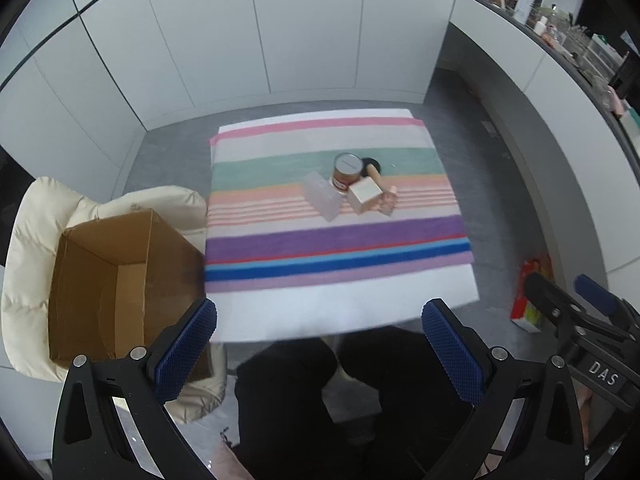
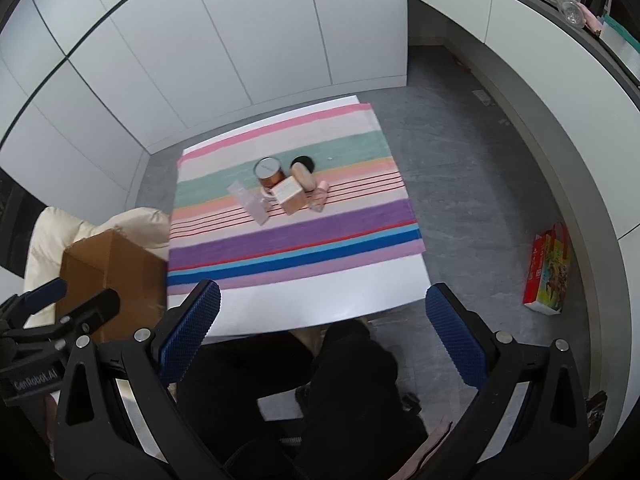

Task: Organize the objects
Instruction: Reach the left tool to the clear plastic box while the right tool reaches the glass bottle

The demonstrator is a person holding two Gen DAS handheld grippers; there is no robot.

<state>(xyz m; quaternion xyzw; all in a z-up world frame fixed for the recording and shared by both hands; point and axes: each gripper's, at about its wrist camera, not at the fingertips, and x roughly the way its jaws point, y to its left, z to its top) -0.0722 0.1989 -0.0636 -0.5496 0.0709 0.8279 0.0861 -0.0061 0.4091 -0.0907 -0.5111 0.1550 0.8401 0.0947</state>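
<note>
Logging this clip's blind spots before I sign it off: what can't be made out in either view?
- Can label: too small and blurred, both views.
- Black item behind the can: mostly hidden by the tan piece in front.
- Clear box: contents unreadable.
- Cardboard box: near corner hidden by the left fingers; right view shows only its outside.
- Counter clutter: tiny, cut by the lens edge.

White cabinet panels [image 2: 248, 40] line the walls above a grey stone-patterned floor [image 2: 472, 184].
</note>
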